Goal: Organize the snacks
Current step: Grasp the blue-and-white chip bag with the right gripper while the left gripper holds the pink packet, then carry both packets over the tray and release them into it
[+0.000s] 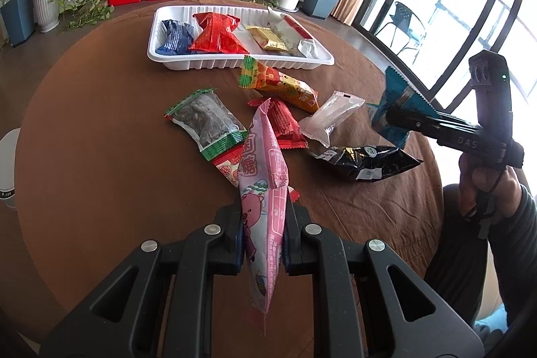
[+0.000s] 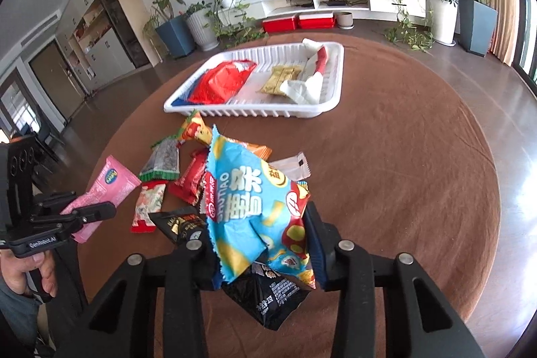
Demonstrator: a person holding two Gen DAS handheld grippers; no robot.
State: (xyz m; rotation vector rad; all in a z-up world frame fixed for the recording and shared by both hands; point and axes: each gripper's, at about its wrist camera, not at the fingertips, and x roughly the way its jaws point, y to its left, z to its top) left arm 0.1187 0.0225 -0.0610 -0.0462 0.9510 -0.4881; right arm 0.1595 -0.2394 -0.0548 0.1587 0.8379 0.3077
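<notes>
A pink snack packet (image 1: 265,187) is clamped between the fingers of the left gripper (image 1: 263,234), held edge-on and lifted above the brown tablecloth (image 1: 100,156); in the right wrist view the same packet is seen pinched at the left edge of the frame. A blue chip bag (image 2: 255,207) is clamped in the right gripper (image 2: 261,244), crumpled between the fingers and raised off the table; in the left wrist view only its teal, saw-toothed end (image 1: 399,103) is seen ahead of the closed fingers. Below and beyond the grippers, loose packets are scattered on the cloth: a green-edged bag of dark seeds (image 1: 208,119), a red wrapped bar (image 1: 283,123), an orange cartoon-printed packet (image 1: 282,84), a clear white sachet (image 1: 330,116), a black pouch (image 1: 365,161), and a small red-and-white candy packet (image 2: 147,203) partly hidden under the pink one in the left view. Farther off, near the far side of the table, a white ribbed tray (image 1: 241,64) is set, and in it a blue packet (image 1: 176,37), a red bag (image 1: 218,34), a gold packet (image 1: 268,37) and a white-and-red wrapper (image 1: 295,32) are laid side by side.
</notes>
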